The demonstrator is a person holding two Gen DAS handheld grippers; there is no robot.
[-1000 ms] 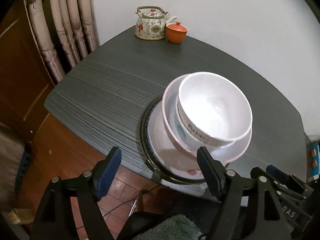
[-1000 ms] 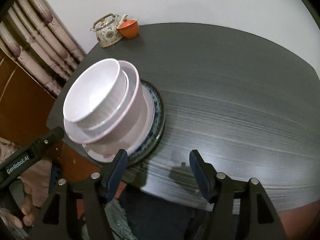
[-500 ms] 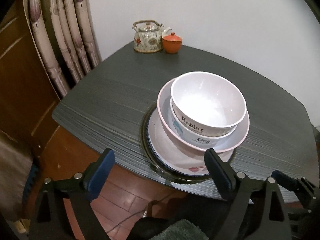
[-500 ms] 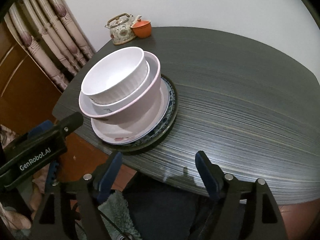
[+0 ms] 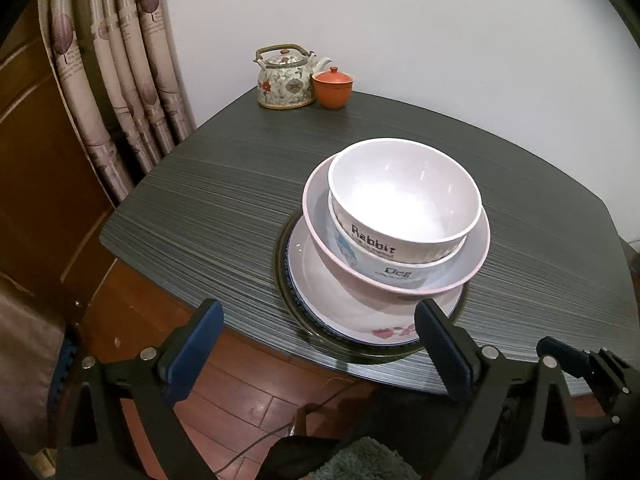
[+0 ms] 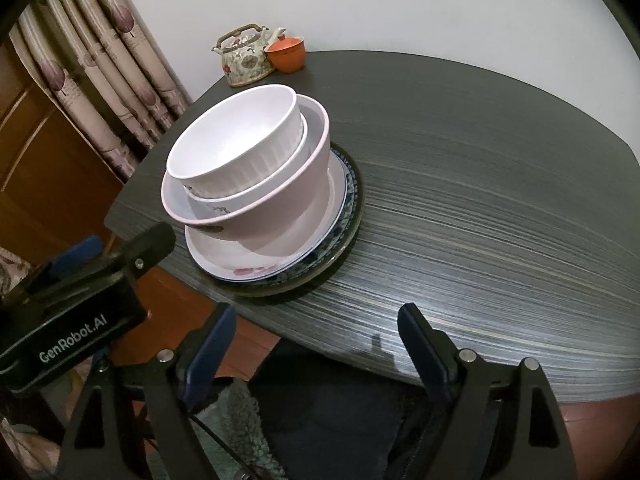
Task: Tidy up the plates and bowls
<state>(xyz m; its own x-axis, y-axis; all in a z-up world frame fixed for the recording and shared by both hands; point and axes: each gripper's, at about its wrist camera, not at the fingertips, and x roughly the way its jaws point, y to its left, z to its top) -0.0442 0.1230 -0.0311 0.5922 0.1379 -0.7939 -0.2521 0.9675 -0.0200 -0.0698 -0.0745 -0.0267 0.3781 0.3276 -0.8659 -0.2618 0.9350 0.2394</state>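
One stack stands near the front edge of the dark table [image 5: 224, 196] [image 6: 480, 184]. On top is a white ribbed bowl [image 5: 404, 196] [image 6: 236, 140] marked "Rabbit", nested in a second white bowl [image 5: 372, 260], inside a wide pink bowl [image 5: 476, 252] [image 6: 276, 208]. Under these lie a white flowered plate [image 5: 360, 320] [image 6: 224, 260] and a dark-rimmed plate [image 5: 284, 276] [image 6: 352, 216]. My left gripper [image 5: 320, 332] hangs off the table's front edge, jaws opening, nothing between them. My right gripper [image 6: 316, 332] is just right of the stack, jaws opening and empty.
A flowered teapot [image 5: 286, 78] [image 6: 246, 56] and an orange lidded cup [image 5: 333, 89] [image 6: 286, 54] stand at the table's far corner by the white wall. Patterned curtains [image 5: 120, 80] and a wooden door hang at left. Wood floor lies below the front edge.
Both grippers drew back from the stack toward the table's front edge and their jaws spread wider. The stack of bowls and plates kept its place.
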